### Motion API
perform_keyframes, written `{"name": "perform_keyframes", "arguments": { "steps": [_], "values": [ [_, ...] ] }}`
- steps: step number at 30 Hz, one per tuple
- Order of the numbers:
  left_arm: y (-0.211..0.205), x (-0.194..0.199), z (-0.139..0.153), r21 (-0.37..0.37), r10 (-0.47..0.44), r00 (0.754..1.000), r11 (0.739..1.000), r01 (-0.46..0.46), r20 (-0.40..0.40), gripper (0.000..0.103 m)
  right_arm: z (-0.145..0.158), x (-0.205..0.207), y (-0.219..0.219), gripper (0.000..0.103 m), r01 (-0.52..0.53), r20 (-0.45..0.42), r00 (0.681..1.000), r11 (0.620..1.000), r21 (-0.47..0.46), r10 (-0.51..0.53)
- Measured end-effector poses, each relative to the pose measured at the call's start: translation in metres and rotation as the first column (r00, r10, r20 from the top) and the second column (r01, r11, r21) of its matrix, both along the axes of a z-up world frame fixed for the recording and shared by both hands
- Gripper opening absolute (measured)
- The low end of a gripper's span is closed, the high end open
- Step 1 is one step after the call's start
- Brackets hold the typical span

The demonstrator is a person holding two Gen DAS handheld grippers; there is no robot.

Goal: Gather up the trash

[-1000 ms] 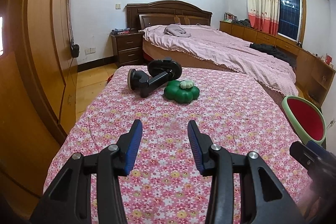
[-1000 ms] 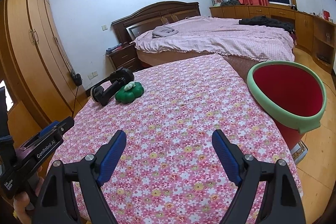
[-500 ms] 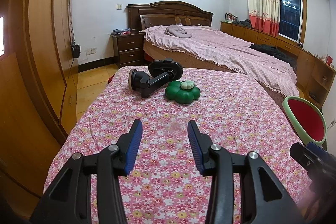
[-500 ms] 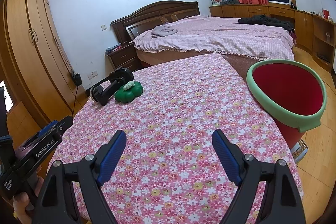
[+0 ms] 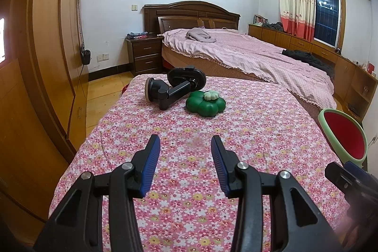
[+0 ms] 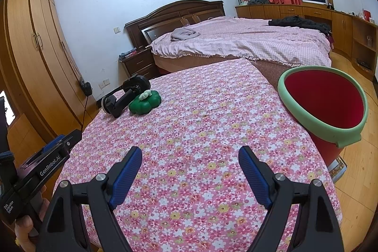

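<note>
Bedroom with wooden wardrobes, a large bed (image 5: 248, 56) at the far end, and a desk (image 5: 236, 129) under flowered pink cloth in front.
- Black phone holder (image 5: 172, 89): far left of the desk, lying on its side.
- Green flower-shaped item (image 5: 205, 104): just right of the holder, touching it.
- Red bin with green rim (image 6: 323, 105): beside the desk's right edge.
- Left gripper (image 5: 184, 152): jaws partly open, empty, over the near cloth.
- Right gripper (image 6: 190, 165): jaws wide open, empty.
</note>
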State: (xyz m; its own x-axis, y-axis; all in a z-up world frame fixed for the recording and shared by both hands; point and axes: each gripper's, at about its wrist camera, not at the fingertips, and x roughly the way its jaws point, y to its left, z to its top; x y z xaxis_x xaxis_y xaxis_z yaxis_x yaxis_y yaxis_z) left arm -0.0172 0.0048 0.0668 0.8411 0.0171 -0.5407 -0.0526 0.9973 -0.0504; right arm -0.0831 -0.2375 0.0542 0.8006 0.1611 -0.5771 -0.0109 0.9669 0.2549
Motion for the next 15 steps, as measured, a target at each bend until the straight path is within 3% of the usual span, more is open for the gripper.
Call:
{"name": "perform_keyframes", "arguments": {
  "steps": [15],
  "values": [
    [-0.0011,-0.0003,-0.0009,0.0,0.0,1.0,1.0,0.0,-0.002,0.045,-0.0011,-0.0003,0.0008,0.086,-0.001,-0.002,1.0,1.0,-0.001,0.001]
  ]
}}
